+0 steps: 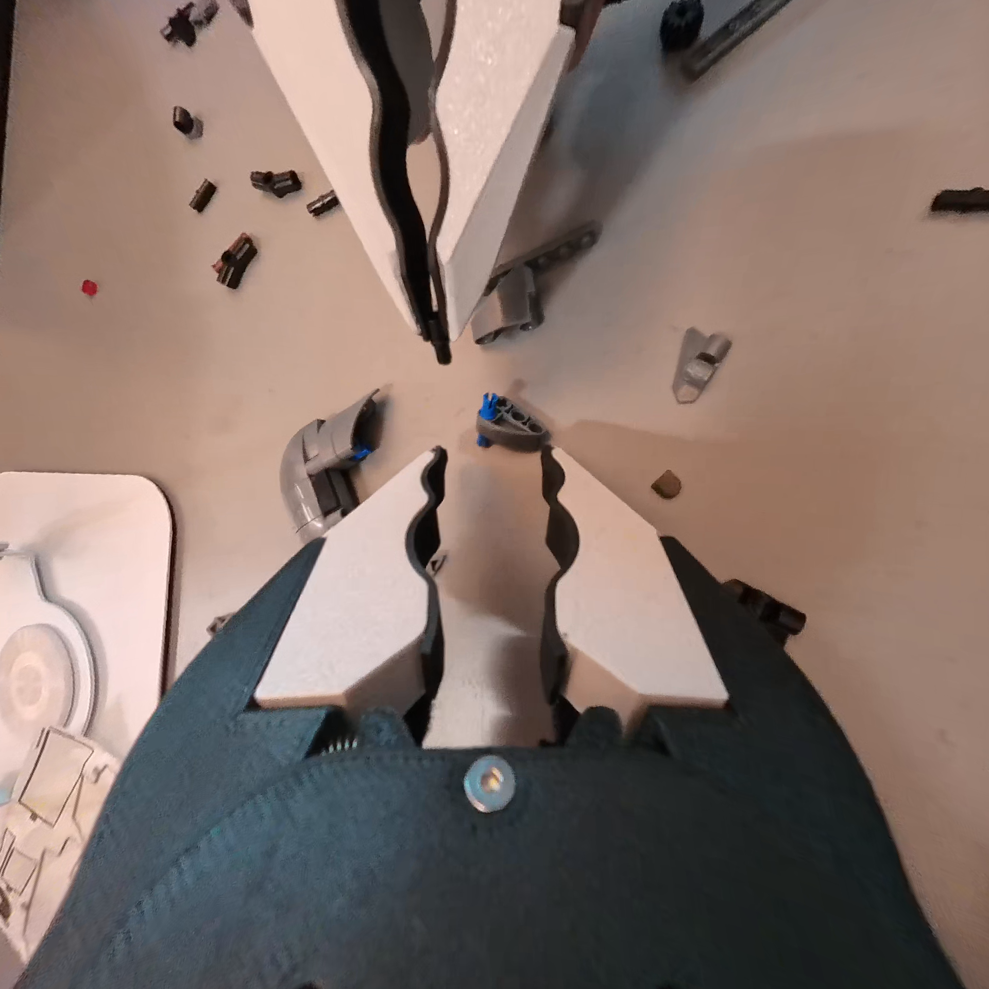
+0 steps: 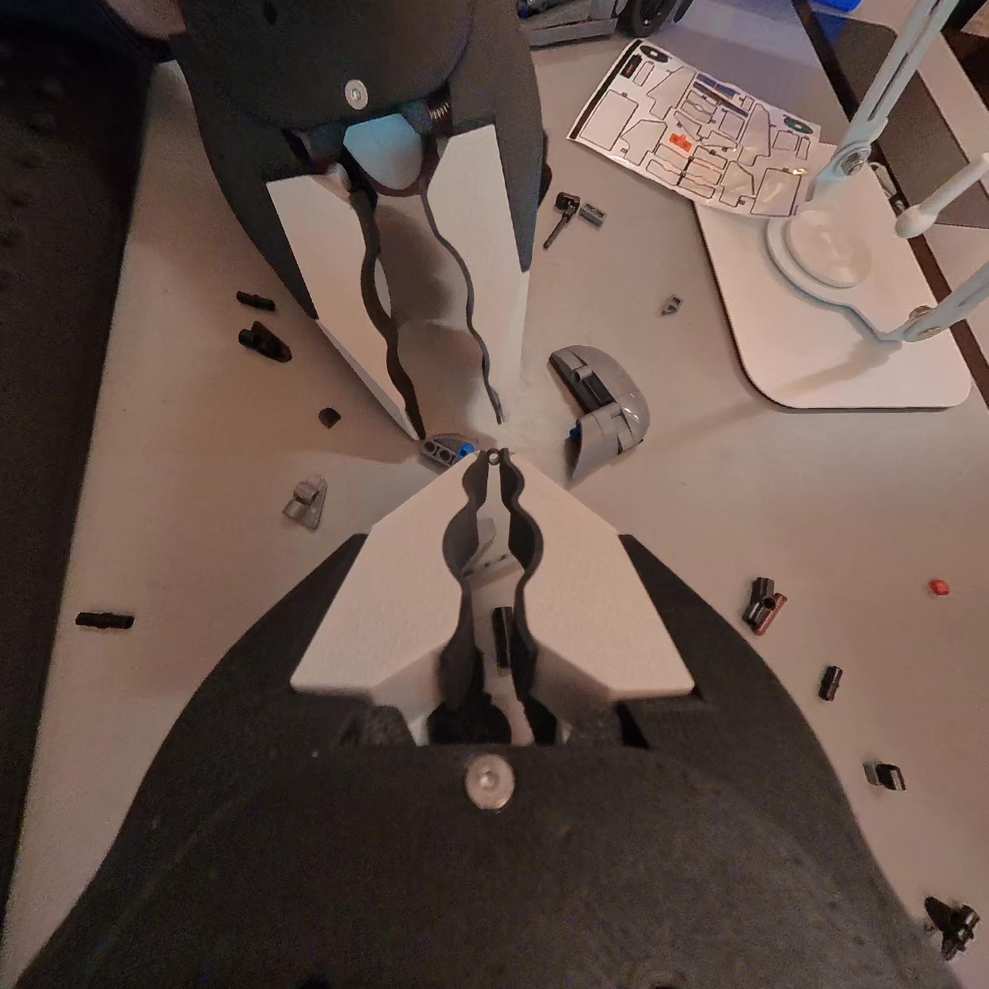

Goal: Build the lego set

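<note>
Over the tabletop, left wrist view: left gripper released, jaws spread, nothing between them. Just beyond the tips, small grey beam with blue pin lying flat on the tabletop, apart from both fingers. Left of the tips, curved grey sub-assembly with a blue pin at its side, partly hidden by the left finger. Opposite, right gripper pointing in from the top, clenched on a black pin that sticks out past its tips, above and short of the grey beam. Behind its right finger, a grey connector with long beam. Further right, a grey wedge piece. Upper left, scatter of small black connectors and a red stud. Lower left corner, white base plate with a sticker sheet on it.

Right wrist view: right gripper pinched tight on the black pin, seen end-on at the very tips. Just left of the tips, grey beam with blue pin, close to the pin; cannot tell if touching. Left gripper coming from the top, jaws apart, tips straddling the space above the beam. Curved grey sub-assembly to the right, well clear. Sticker sheet top right, overlapping the white base plate.
</note>
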